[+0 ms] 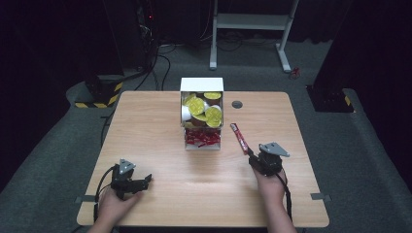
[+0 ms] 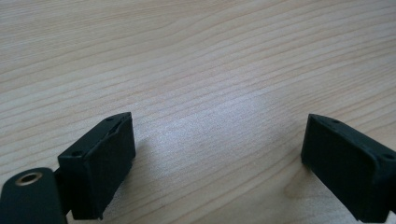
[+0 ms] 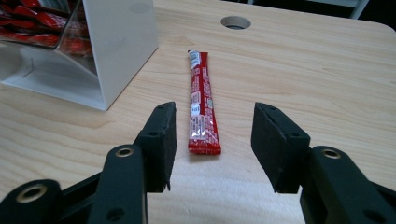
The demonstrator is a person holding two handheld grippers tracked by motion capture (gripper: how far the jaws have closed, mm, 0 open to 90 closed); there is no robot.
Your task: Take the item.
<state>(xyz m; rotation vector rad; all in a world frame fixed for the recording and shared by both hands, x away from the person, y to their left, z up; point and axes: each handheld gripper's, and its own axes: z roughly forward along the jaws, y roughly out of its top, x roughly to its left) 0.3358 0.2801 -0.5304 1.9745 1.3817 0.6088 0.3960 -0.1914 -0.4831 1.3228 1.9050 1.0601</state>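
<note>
High view: the long red foil sachet [image 1: 239, 137] lies flat on the light wooden table [image 1: 160, 121], just right of the white dispenser box [image 1: 201, 85], with its near end just ahead of the right gripper [image 1: 252, 154]. The left gripper [image 1: 145, 180] rests at the table's near left.

Left gripper view: jaws stand wide apart over bare wood.

Right gripper view: jaws stand apart; the sachet [image 3: 201, 102] lies ahead between them, untouched.

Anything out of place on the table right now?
Yes: one red sachet lies loose on the table, right of the white dispenser box, while the other red sachets sit in its lower tray. The right gripper is open, jaws apart from it.
</note>
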